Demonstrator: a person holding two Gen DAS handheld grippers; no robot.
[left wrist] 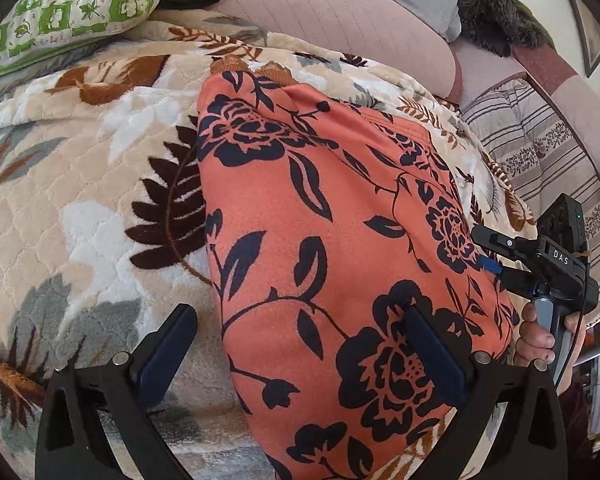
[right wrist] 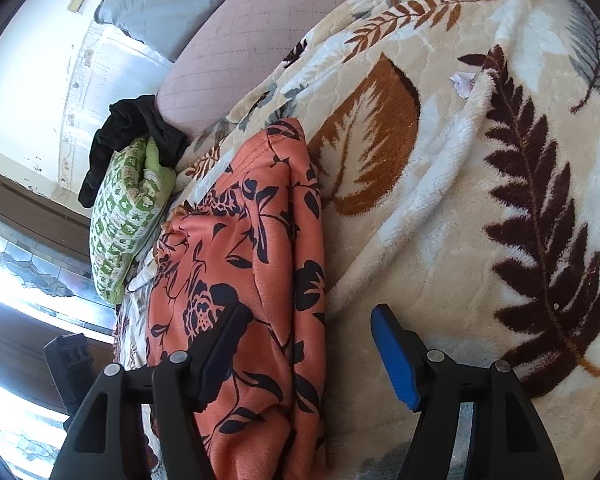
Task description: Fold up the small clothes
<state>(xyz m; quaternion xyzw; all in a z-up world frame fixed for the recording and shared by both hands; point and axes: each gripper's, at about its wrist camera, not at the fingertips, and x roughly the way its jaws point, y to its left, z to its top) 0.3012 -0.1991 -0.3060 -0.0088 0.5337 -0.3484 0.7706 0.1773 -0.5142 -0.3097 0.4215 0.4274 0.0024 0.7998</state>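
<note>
Garment: your orange garment with dark navy flower print [left wrist: 340, 248] lies folded into a long narrow shape on the cream fleece blanket with brown and grey leaf pattern [left wrist: 80, 184], its doubled edge visible in your right wrist view [right wrist: 244, 264].
Left gripper: your left gripper [left wrist: 300, 356] stands wide, one finger over the blanket, the other over the garment's near end; nothing is pinched between them.
Right gripper: your right gripper [right wrist: 312, 344] is spread apart, the dark finger over the garment's edge, the blue-padded finger [right wrist: 396, 360] over bare blanket; no cloth is clamped.
Hand: your fingers [left wrist: 534, 336] wrap the right gripper's handle at the garment's right edge.
Surroundings: a green-and-white patterned pillow [right wrist: 124, 216] with a black cloth [right wrist: 128, 136] on it lies beyond the garment's far end.
</note>
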